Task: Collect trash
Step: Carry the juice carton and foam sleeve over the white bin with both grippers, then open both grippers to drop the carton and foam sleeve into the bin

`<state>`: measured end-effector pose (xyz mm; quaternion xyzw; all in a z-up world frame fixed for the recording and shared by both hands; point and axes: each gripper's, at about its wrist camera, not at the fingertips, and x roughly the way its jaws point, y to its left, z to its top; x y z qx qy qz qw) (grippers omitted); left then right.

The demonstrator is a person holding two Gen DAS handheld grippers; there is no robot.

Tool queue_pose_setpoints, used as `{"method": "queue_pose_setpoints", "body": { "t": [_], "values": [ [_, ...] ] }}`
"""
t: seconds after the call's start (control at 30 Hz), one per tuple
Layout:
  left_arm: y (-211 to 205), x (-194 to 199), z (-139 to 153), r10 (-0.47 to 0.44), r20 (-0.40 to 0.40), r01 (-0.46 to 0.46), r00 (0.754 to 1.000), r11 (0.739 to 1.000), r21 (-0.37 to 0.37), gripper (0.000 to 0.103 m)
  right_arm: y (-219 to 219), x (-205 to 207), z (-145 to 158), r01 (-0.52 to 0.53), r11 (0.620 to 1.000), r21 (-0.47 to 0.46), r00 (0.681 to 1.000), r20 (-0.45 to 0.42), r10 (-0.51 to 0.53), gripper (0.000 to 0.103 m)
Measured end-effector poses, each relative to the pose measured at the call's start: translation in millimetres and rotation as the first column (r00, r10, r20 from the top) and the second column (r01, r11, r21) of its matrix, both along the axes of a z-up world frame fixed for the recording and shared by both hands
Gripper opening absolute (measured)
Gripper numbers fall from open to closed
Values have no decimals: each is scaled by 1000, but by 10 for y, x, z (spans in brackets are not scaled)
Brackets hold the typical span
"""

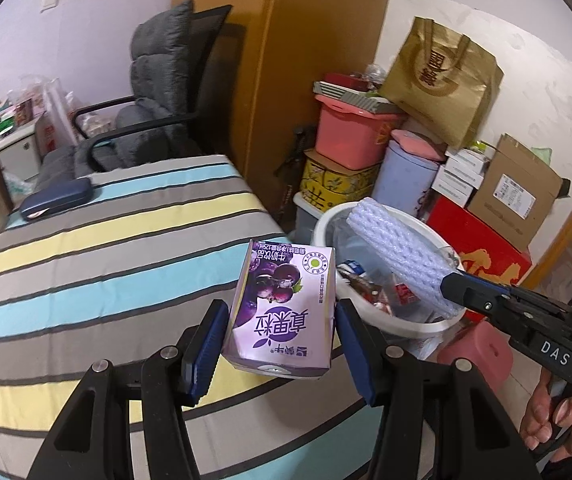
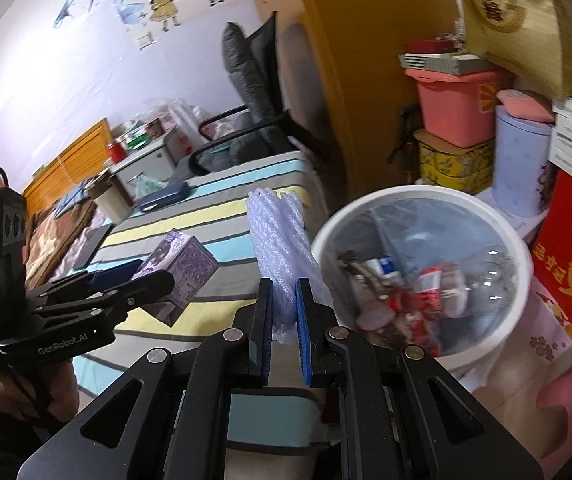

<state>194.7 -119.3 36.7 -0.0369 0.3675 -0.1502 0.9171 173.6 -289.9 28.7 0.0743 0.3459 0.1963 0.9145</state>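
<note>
My left gripper (image 1: 281, 316) is shut on a purple drink carton (image 1: 281, 308), held above the striped bed near its edge; it also shows in the right wrist view (image 2: 181, 272). My right gripper (image 2: 283, 300) is shut on a white foam net sleeve (image 2: 281, 248), which sticks up beside the white trash bin (image 2: 422, 196). In the left wrist view the foam sleeve (image 1: 398, 256) hangs over the bin's rim (image 1: 326, 224). The bin holds wrappers and a clear plastic bottle (image 2: 482, 276).
The striped bed (image 1: 85, 272) carries a dark blue case (image 1: 55, 200). An office chair (image 1: 157, 116) stands behind it. Stacked boxes, a pink tub (image 1: 350, 132) and a red box (image 1: 482, 248) crowd behind the bin. A pink stool (image 1: 474, 348) stands by it.
</note>
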Motion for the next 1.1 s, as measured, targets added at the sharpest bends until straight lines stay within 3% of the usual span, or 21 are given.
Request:
{"method": "queue_pose_setpoints", "body": {
  "t": [0.67, 1.1],
  "values": [
    [-657, 440, -116, -135, -23, 135, 991, 991, -20, 55, -472, 140, -188, 141, 990, -12, 988, -65, -142, 14],
    [-1019, 785, -422, -192, -85, 190, 978, 981, -27, 56, -579, 251, -392, 164, 986, -28, 975, -144, -166, 14]
  ]
}}
